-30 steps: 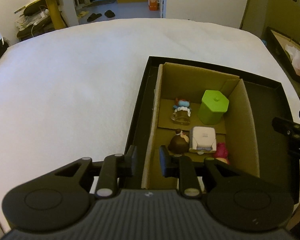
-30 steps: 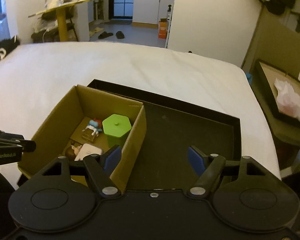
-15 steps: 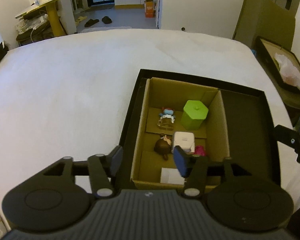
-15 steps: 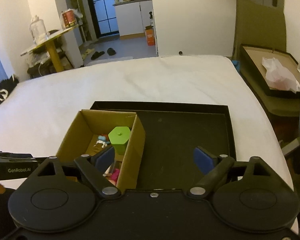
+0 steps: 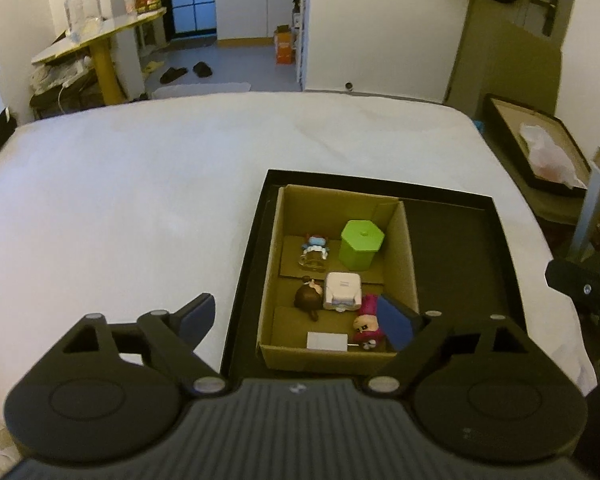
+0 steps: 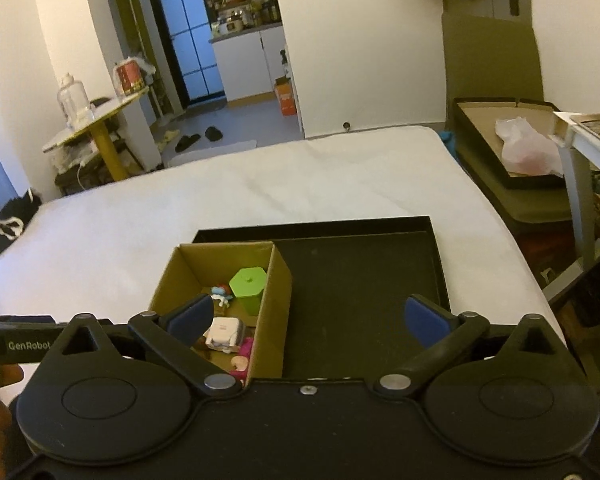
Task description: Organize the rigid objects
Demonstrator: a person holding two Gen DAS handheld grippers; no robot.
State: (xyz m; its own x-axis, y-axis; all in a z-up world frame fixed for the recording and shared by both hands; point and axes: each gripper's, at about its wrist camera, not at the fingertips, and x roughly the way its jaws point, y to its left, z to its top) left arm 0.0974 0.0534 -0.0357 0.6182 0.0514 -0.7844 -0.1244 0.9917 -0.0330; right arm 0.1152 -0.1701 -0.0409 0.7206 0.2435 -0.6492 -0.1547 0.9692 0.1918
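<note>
Both grippers are letting go and backing away. The left gripper and right gripper have jaws opening wide with nothing between them. The cardboard box sits in the left part of the black tray on the bed, holding the green container and 3 figurines, so organizing looks nearly done. 1 second earlier the left jaws stood narrow and close above the box.

Green hexagonal container, brown cardboard box, black tray, white bedsheet.
</note>
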